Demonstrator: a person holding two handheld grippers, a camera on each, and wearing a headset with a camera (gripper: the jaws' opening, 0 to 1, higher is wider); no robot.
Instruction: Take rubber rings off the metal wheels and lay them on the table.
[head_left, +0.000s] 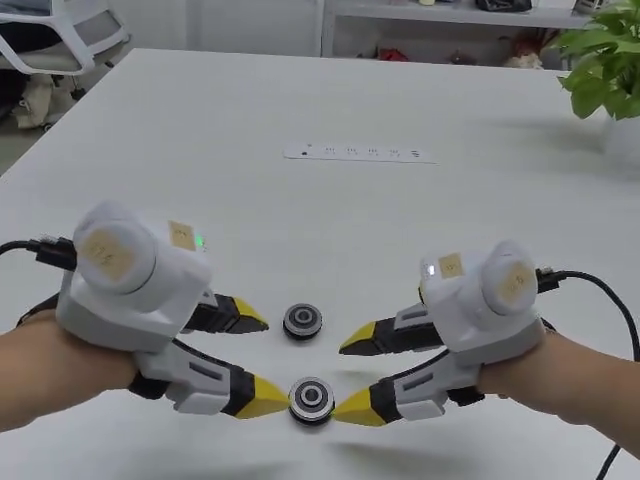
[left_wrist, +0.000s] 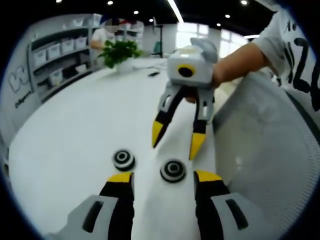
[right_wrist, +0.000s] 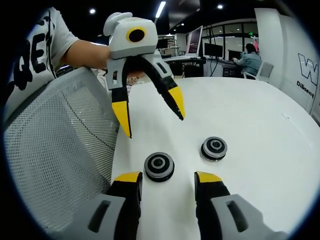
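Two small metal wheels with black rubber rings lie flat on the white table (head_left: 300, 220). The near wheel (head_left: 311, 398) sits between the yellow tips of both grippers. The far wheel (head_left: 302, 320) lies just behind it. My left gripper (head_left: 268, 358) is open, and the near wheel (left_wrist: 173, 170) rests just ahead of its jaws, with the far wheel (left_wrist: 123, 159) to the left. My right gripper (head_left: 343, 378) faces it, also open. In its own view the near wheel (right_wrist: 159, 166) lies just ahead of its jaws and the far wheel (right_wrist: 214, 148) is to the right. Nothing is held.
A white power strip (head_left: 358, 153) lies mid-table beyond the wheels. A green plant (head_left: 600, 65) stands at the far right corner, and an office chair (head_left: 60, 40) at the far left. A grey mesh chair back (right_wrist: 60, 150) is close behind the table's near edge.
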